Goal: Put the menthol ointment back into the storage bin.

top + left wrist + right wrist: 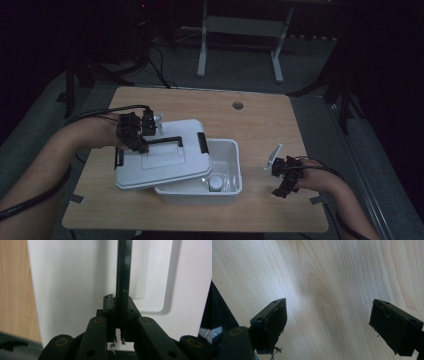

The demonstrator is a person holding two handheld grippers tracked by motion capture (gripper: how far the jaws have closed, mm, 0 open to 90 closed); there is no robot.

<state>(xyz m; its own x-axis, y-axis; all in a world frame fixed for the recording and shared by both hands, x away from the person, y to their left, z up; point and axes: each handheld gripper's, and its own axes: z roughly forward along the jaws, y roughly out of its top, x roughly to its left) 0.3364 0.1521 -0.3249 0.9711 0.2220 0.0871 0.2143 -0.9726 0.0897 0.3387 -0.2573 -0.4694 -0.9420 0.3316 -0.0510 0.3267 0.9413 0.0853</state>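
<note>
At a wooden table point(260, 125), the left gripper point(141, 141) is clamped on the black handle point(167, 140) of a white lid point(162, 155); the lid sits askew over the left part of a white bin point(227, 172), leaving its right part uncovered; a small clear jar point(216, 183) stands inside near the front wall; the right gripper point(281, 181) hovers over bare wood right of the bin, jaws spread wide and empty, near the table's right edge; a round grommet point(237, 105) lies toward the far edge.
</note>
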